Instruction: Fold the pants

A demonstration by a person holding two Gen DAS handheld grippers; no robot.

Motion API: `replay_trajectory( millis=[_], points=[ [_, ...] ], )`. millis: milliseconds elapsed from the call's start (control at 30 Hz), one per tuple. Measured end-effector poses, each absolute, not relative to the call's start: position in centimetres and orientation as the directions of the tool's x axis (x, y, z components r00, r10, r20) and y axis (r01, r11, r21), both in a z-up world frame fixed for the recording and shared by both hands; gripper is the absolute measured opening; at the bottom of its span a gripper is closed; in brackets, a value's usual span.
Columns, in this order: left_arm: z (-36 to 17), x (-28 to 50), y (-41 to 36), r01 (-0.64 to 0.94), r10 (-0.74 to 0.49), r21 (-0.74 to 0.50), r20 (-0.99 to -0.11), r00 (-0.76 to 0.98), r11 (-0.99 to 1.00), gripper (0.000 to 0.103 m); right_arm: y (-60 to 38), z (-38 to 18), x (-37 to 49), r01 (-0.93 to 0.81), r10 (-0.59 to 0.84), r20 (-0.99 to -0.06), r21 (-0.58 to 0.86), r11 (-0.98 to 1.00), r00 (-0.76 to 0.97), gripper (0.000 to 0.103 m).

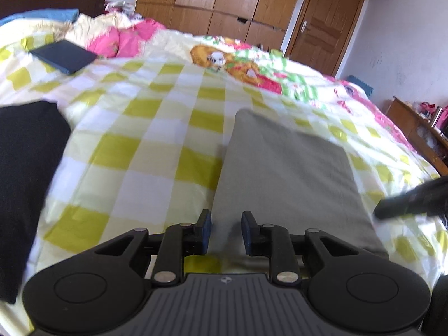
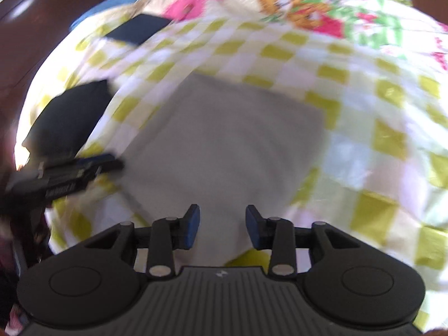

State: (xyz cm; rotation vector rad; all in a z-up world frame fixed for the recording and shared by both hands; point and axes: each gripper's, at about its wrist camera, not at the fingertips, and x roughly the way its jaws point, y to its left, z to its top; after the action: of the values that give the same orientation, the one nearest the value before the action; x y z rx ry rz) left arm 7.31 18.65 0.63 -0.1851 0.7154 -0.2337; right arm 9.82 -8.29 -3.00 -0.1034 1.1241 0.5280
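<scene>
Grey pants [image 1: 288, 173] lie folded in a flat rectangle on the checked bedspread [image 1: 134, 145]. They also show in the right wrist view [image 2: 224, 140], blurred. My left gripper [image 1: 226, 231] is open and empty, its jaws over the near left edge of the pants. My right gripper [image 2: 222, 225] is open and empty above the pants' near edge. The right gripper shows at the right edge of the left wrist view [image 1: 411, 198], beside the pants. The left gripper shows at the left of the right wrist view [image 2: 70, 173].
A folded black garment [image 1: 25, 173] lies on the bed to the left, also in the right wrist view [image 2: 70, 117]. A dark blue book-like item [image 1: 63, 56] lies farther back. Pink bedding [image 1: 120, 39] is heaped at the head. A wooden wardrobe [image 1: 224, 0] and door [image 1: 324, 22] stand behind.
</scene>
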Motion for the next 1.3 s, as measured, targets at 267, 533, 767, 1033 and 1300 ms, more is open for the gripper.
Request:
replay_trajectory(
  millis=[267, 533, 767, 1033, 1300],
  points=[
    [-0.9, 8.2, 17.5, 0.177, -0.229, -0.147, -0.694, 0.682, 0.973, 0.038, -10.3, -1.1, 11.0, -0.426, 0.291, -0.868, 0.104, 0.899, 0.402, 0.041],
    [2.4, 11.3, 15.2, 0.214, -0.239, -0.113, -0.589, 0.772, 0.970, 0.038, -7.8, -2.8, 18.1, -0.436, 0.334, -0.780, 0.087, 0.896, 0.530, 0.042],
    [-1.3, 15.8, 12.6, 0.279, -0.243, -0.056, -0.670, 0.701, 0.959, 0.041, -10.5, -5.8, 21.0, -0.320, 0.316, -0.808, 0.167, 0.933, 0.498, 0.039],
    [0.6, 16.2, 13.1, 0.261, -0.231, -0.050, -0.643, 0.731, 0.964, 0.044, -7.3, -4.2, 21.4, -0.449, 0.430, -0.742, 0.194, 0.872, 0.514, 0.042],
    [-1.4, 19.1, 12.1, 0.253, -0.174, 0.017, -0.680, 0.712, 0.967, 0.052, -6.3, -6.7, 27.3, -0.335, 0.372, -0.757, 0.213, 0.918, 0.538, 0.042]
  ],
)
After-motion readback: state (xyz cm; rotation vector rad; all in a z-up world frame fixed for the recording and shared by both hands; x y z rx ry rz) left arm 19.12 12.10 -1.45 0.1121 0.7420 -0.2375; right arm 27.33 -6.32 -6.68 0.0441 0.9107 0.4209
